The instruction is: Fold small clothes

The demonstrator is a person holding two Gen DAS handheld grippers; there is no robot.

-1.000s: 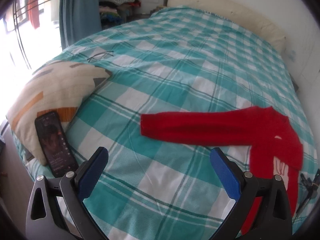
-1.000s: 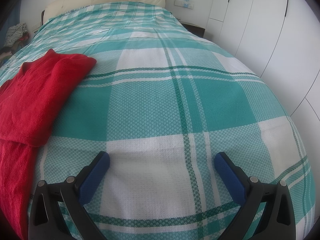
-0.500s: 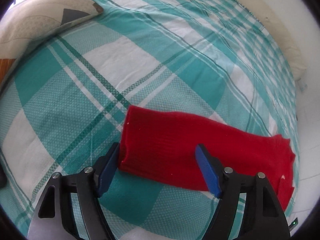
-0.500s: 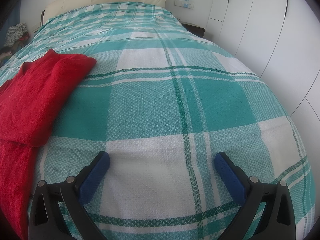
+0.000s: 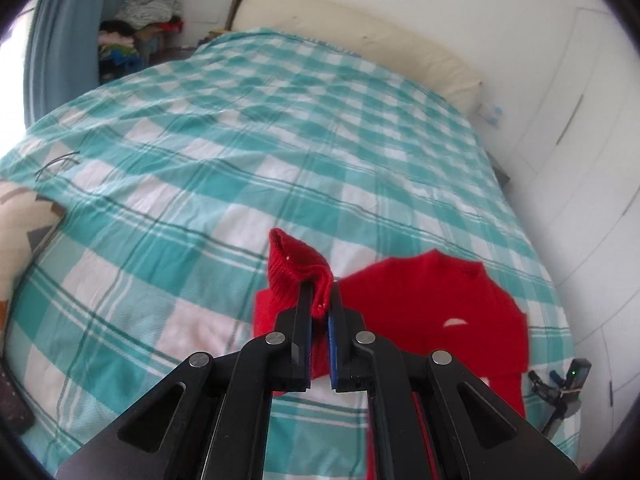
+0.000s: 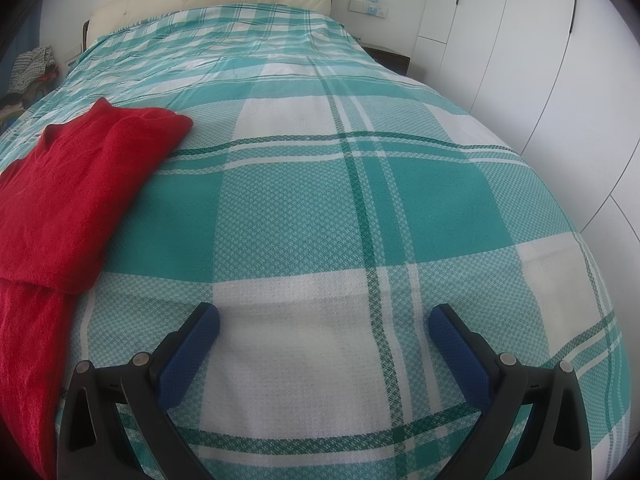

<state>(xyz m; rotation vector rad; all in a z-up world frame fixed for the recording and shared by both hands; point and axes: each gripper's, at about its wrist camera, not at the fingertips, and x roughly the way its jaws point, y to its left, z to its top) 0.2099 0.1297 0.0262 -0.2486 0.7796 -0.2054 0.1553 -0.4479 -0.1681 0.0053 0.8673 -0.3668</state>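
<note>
A small red knitted sweater (image 5: 432,304) lies on the teal checked bedspread (image 5: 240,160). My left gripper (image 5: 319,300) is shut on the cuff of its left sleeve (image 5: 296,268), which bunches up above the pinched blue pads and is lifted off the bed. In the right wrist view the same sweater (image 6: 76,196) lies at the left, folded over at its right side. My right gripper (image 6: 324,320) stands open over bare bedspread (image 6: 360,200), to the right of the sweater, with nothing between its fingers.
A patterned pillow (image 5: 20,240) and a dark phone (image 5: 12,400) lie at the bed's left edge. A cream headboard (image 5: 360,40) stands at the far end, white wardrobe doors (image 6: 540,60) along the right. A pile of clothes (image 5: 140,20) sits by the blue curtain.
My left gripper went to the sleeve's end, closed on the cuff, then lifted it and carried it right toward the sweater's body. The right gripper has not moved.
</note>
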